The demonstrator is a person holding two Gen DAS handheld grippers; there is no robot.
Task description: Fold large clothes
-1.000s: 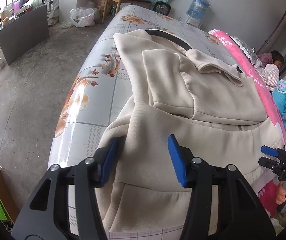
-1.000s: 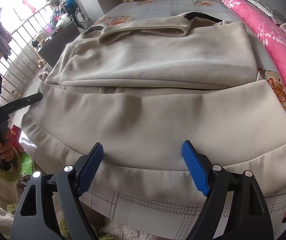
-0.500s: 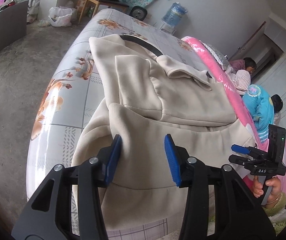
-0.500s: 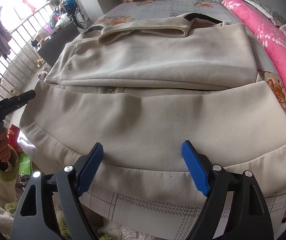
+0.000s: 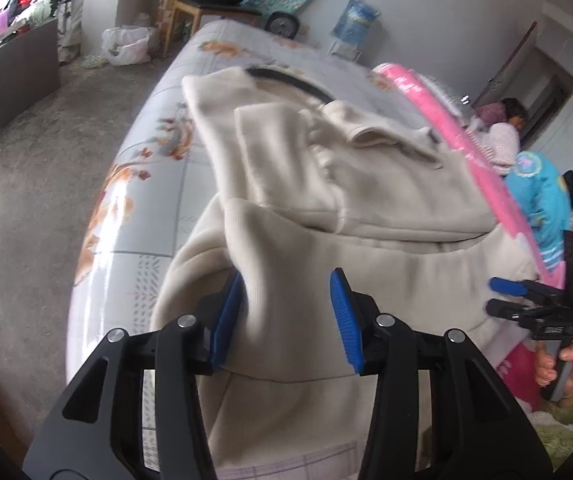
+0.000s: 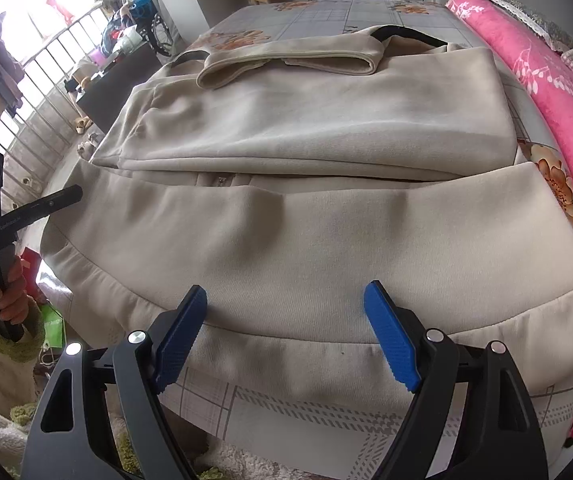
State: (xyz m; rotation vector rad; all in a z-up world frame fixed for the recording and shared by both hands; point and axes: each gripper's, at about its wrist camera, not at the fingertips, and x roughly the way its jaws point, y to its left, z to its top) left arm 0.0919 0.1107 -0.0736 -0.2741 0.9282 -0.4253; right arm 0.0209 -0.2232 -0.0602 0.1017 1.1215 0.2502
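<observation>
Two grippers hovered over the cream, thick fleece hooded jacket (image 6: 326, 232) on the floral-sheeted bed (image 5: 134, 208).
Left gripper (image 5: 286, 312) half apart astride a raised fold, pads not visibly pressing; right gripper (image 6: 286, 336) wide apart, empty; fabric looked soft, bulky, floppy; best pinched at the ribbed hem (image 6: 286, 344).

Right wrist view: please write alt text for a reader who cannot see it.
A cream jacket, partly folded, lies on a floral bed sheet, with the open right gripper above its near hem, touching nothing. At far left, a hand holds the left gripper's handle; a pink blanket lies along the right.
</observation>
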